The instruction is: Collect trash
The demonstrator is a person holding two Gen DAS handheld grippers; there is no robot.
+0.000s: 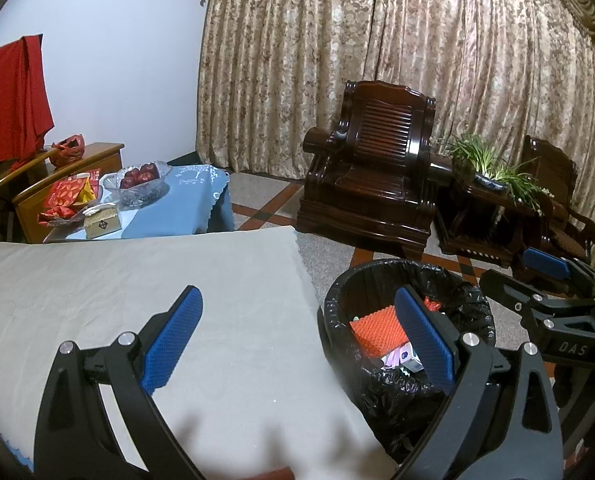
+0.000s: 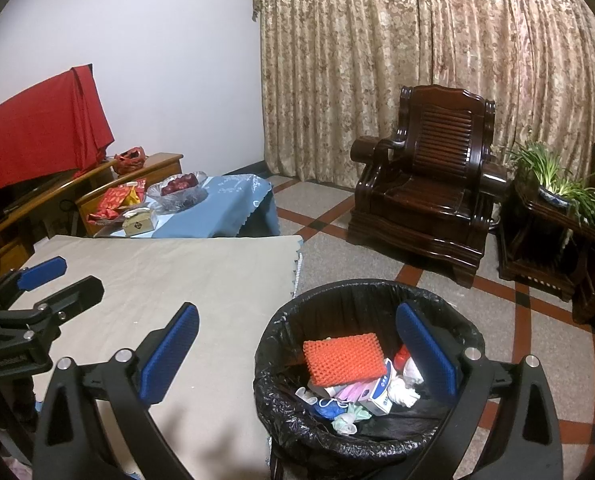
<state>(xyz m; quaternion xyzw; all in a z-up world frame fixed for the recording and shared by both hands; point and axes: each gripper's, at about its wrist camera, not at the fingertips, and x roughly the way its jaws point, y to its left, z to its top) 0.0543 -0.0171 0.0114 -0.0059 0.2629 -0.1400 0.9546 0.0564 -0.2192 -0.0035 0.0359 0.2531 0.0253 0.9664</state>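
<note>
A round bin with a black liner (image 2: 281, 364) stands on the floor beside the table's right edge; it also shows in the left wrist view (image 1: 337, 320). Inside lie an orange bumpy pad (image 2: 343, 358), crumpled tissues (image 2: 403, 390), small boxes and wrappers. My left gripper (image 1: 299, 342) is open and empty above the table's right edge. My right gripper (image 2: 297, 350) is open and empty, its right finger over the bin. Each gripper shows in the other's view, the right one (image 1: 545, 276) and the left one (image 2: 57, 276).
A grey cloth-covered table (image 2: 177, 280) fills the foreground left. Behind it a blue-clothed table (image 2: 233, 200) carries a glass fruit bowl (image 2: 179, 192), snack packets (image 2: 117, 200) and a small box (image 2: 137, 222). A dark wooden armchair (image 2: 425, 188) and a plant stand (image 2: 545, 216) stand to the right.
</note>
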